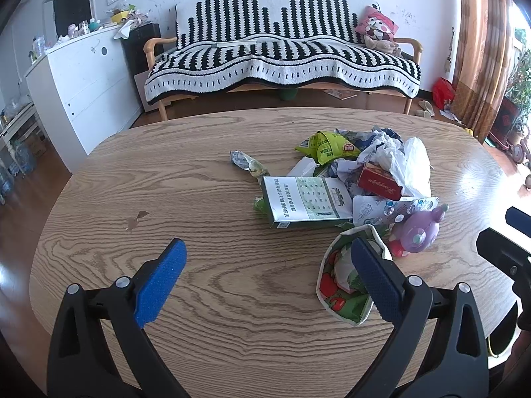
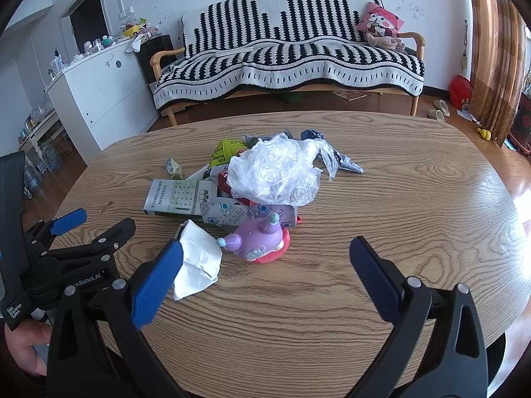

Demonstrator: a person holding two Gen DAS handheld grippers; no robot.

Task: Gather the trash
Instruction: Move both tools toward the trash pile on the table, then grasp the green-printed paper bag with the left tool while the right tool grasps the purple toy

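Oval desk (image 1: pixel 205 298) is carrying a trash pile (image 1: pixel 358 175) just right of centre. Flat carton (image 1: pixel 305 202) is lying stiff; plastic bag (image 2: pixel 275 172) is sitting light and slippery, probably best pinched at a fold. Left gripper (image 1: pixel 268 278) and right gripper (image 2: pixel 265 278) are hovering, jaws apart, empty.

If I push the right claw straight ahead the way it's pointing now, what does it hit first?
Probably the purple and pink toy: it lies just beyond the open right claw, left of its centre line. The white wrapper sits by the left finger and may brush it. Depth is uncertain.
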